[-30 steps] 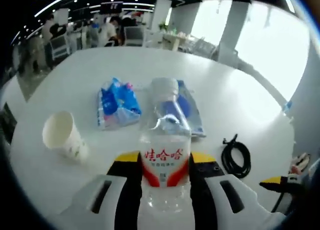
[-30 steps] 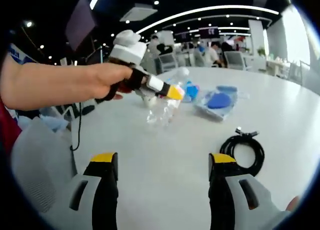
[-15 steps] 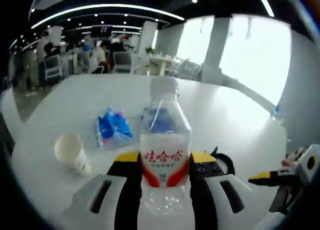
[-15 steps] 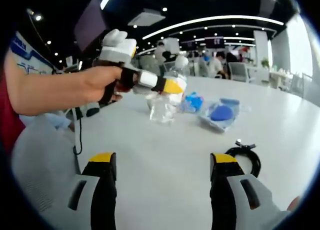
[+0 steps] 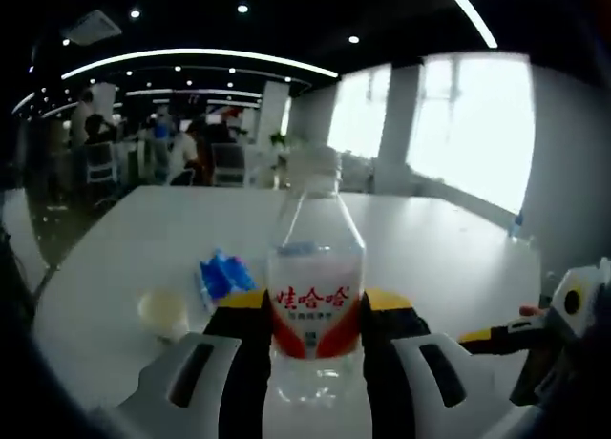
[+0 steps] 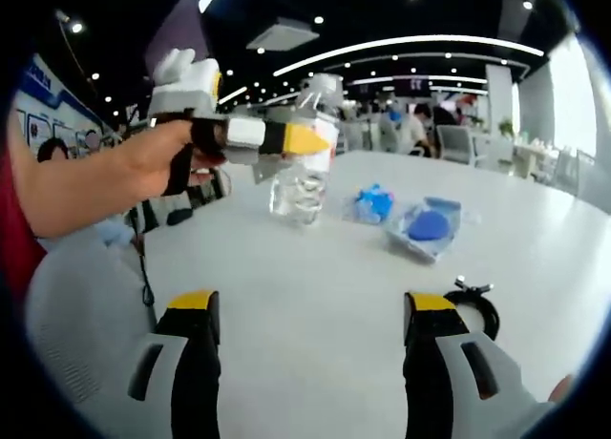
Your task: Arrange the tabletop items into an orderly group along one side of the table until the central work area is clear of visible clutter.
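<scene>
Left gripper (image 5: 315, 339) jaws clamped on upright bottle (image 5: 315, 296), lifted above desk (image 6: 315, 286). Right gripper (image 6: 310, 358) jaws wide apart, empty; cable (image 6: 468, 310) just beyond right jaw.

Water bottle (image 5: 315, 296): clear plastic, white cap, red-and-white label, upright, clamped between the left tool (image 5: 315, 339) jaws and lifted clear of the desk (image 6: 315, 296). Paper cup (image 5: 164, 312): white, standing on the desk, beside the small blue packet (image 5: 221, 275). Clear pouch with blue contents (image 6: 427, 227): flat on the desk, just beside the small blue packet. Black coiled cable (image 6: 472, 308): on the desk, apart from the pouch.
</scene>
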Demonstrator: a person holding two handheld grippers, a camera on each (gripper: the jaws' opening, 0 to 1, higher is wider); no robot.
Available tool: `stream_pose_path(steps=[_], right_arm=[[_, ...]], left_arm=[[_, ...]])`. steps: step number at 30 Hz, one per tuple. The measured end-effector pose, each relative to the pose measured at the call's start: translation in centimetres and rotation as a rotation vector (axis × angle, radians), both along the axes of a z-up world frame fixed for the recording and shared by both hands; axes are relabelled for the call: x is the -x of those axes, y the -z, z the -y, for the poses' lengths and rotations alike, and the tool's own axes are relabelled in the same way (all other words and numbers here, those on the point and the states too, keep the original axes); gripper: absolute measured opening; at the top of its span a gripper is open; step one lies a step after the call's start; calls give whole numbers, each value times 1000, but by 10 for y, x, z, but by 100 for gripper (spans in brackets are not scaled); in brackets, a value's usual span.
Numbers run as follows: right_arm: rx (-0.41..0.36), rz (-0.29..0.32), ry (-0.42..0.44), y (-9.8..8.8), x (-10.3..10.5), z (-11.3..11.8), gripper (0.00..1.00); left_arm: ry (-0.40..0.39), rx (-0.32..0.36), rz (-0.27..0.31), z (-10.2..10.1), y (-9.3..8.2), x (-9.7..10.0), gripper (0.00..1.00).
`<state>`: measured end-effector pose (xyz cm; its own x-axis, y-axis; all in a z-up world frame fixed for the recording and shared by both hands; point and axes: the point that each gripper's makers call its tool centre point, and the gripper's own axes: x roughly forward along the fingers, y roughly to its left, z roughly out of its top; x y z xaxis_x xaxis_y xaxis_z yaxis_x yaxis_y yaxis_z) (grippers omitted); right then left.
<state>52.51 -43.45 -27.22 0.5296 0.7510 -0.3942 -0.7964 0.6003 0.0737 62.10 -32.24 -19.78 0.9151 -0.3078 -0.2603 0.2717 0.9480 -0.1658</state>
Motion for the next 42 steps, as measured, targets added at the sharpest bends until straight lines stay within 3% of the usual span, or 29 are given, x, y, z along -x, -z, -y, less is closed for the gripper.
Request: stream_pose_path(steps=[4,12,22,33,42], right_arm=[[2,3,-9,-1,4,-9,78],[-1,3,-30,-3,13,-33,78],[1,9,-53,-9,21,-69,78],[7,12,-76,-12,22,-109,77],[28,2,-74,-8,16,-123,77]], left_arm=[[-10,-2,43,-9,-10,14,33],[-36,13,54,-37,-9,31,33],[-82,1,82,-90,-15,44,33],[-139,-27,123,-156,-18,40,33],[-166,-36,149,-193,-12,21,33]])
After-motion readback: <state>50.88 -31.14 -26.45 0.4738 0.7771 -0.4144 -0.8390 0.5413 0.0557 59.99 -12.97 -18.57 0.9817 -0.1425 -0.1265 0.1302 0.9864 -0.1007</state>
